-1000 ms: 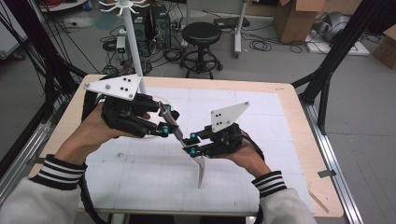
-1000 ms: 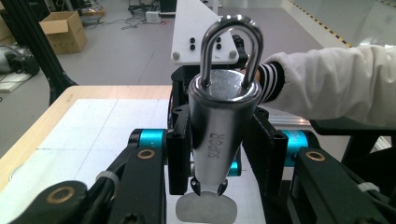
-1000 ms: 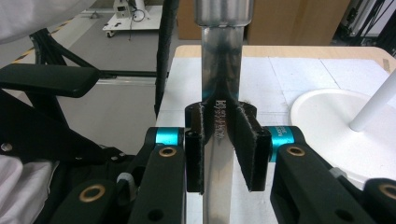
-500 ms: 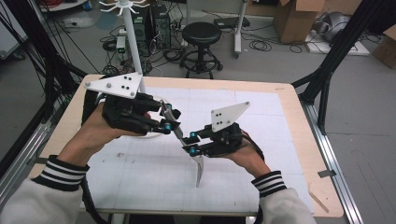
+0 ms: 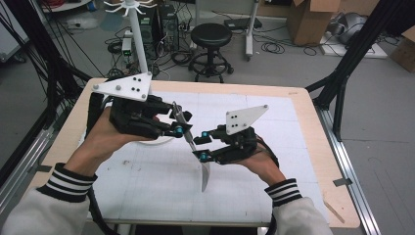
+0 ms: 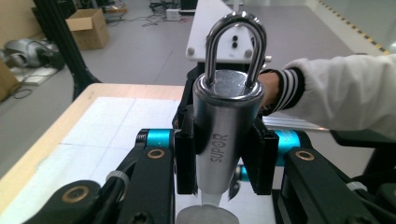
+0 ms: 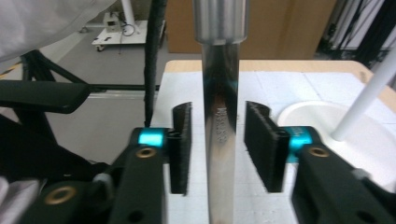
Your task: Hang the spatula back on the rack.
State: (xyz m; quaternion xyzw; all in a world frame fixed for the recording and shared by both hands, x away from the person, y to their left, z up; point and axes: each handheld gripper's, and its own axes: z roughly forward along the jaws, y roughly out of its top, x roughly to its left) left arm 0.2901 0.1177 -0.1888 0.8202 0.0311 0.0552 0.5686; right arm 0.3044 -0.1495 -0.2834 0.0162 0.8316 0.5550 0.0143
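Glossy steel utensil [image 6: 219,140], matt wooden table [image 5: 313,127]

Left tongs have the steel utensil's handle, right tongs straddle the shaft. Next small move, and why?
Probably draw the right tongs back off the utensil. Its pads have just been opening and stand apart from the shaft on both sides, while the left tongs clamp the handle, so the left alone carries it.

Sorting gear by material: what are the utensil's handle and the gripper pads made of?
The utensil handle looks like polished stainless steel: mirror reflections, a stamped brand mark and a hanging loop on top. Its shaft is equally shiny. The black pads appear to be ribbed rubber or plastic, matte; which one is unclear.
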